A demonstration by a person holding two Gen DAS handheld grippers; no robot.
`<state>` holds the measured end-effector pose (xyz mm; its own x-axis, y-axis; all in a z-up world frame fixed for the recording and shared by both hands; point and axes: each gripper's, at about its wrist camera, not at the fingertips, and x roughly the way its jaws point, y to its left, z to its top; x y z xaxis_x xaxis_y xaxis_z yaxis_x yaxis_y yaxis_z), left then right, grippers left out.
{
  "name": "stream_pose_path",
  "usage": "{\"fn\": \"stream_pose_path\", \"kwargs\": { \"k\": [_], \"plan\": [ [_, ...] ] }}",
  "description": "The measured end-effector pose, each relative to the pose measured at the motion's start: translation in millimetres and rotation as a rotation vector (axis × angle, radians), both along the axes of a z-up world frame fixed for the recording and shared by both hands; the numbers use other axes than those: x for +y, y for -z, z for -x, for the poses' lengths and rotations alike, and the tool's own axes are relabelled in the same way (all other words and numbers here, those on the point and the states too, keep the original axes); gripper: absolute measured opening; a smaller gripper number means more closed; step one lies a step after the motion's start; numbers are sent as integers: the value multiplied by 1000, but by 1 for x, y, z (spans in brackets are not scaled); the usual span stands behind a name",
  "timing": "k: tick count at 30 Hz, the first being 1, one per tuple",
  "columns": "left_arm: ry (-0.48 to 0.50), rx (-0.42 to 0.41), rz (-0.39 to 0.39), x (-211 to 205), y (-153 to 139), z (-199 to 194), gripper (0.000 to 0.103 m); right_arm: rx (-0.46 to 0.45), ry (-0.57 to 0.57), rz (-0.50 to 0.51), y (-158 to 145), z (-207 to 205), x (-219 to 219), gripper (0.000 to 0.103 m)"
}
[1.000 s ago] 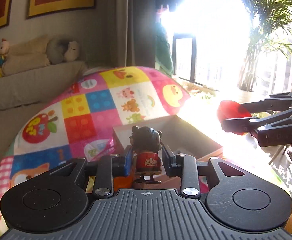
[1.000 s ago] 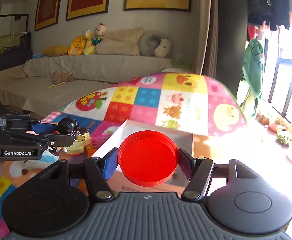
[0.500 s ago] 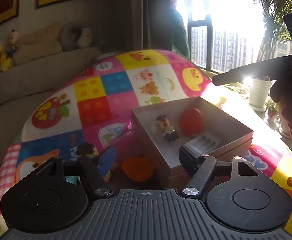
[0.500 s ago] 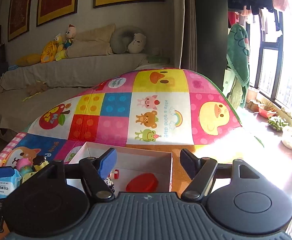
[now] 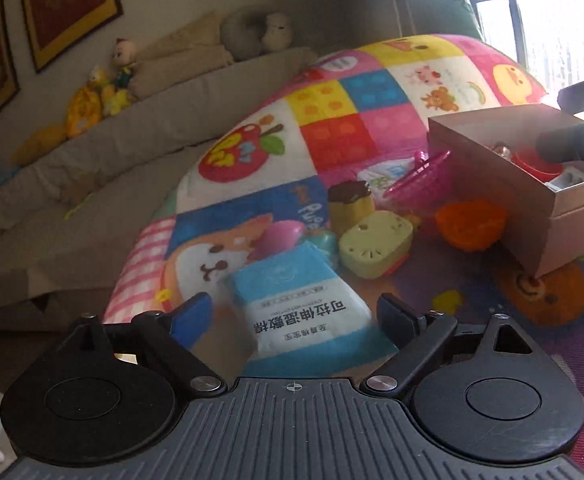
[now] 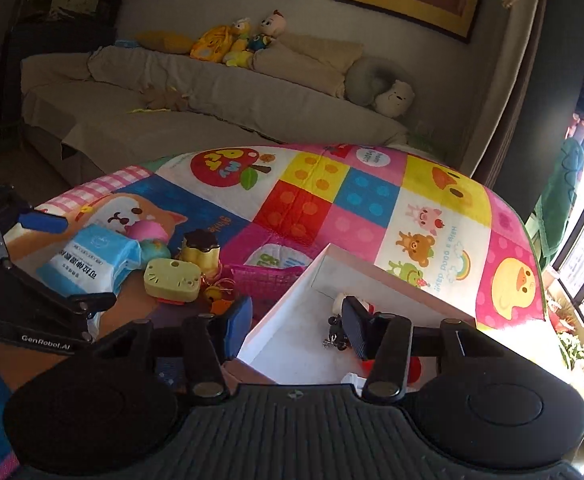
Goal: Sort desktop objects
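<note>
reaching for the next item, the left gripper [image 5: 292,312], jaws just spread and empty, straddles the blue wet-wipe pack [image 5: 304,304] near the box [image 5: 492,160]; next: clamp it, while the right gripper [image 6: 296,320], just narrowing, holds nothing

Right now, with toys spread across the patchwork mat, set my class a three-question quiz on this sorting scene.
1. True or false: the left gripper grips the blue-and-white wet-wipe packet.
2. Which lies inside the open cardboard box: A red round lid, B pale yellow-green cat-face case, C pink plastic basket?
3. Fill in: the right gripper holds ____.

Key: 1 false; 2 A; 3 nothing.
</note>
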<state>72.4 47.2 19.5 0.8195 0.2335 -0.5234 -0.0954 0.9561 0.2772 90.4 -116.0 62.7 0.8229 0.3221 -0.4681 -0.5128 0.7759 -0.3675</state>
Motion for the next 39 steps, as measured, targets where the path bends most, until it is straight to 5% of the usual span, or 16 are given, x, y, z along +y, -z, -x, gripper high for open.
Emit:
{"fn": "stream_pose_path", "kwargs": {
  "k": [4, 7, 13, 16, 19, 26, 34, 37, 39],
  "plan": [
    [-81, -7, -33, 23, 0, 6, 95, -100, -101, 240, 44, 28, 49, 37],
    [-99, -12, 84, 43, -9, 16, 95, -170, -126, 379, 72, 33, 76, 34],
    [-66, -29, 212, 52, -21, 36, 96, -166, -88, 528, 95, 6, 100, 33],
    [-41, -31, 262, 51, -24, 40, 96, -142, -79, 553, 96, 4, 98, 14],
    [-26, -26, 283, 47, -24, 37, 96, -105, -86, 494, 87, 15, 87, 8],
    [30, 2, 294, 30, -20, 30, 96, 141, -115, 228, 40, 47, 26, 8],
    [79, 50, 371, 2, -18, -18, 96, 200, 60, 77, 32, 60, -54, 10],
    [69, 75, 410, -12, -14, -47, 96, 208, 128, -29, 29, 61, -77, 34],
    [47, 95, 406, -20, -10, -64, 96, 202, 169, -79, 31, 62, -87, 60]
  ]
}}
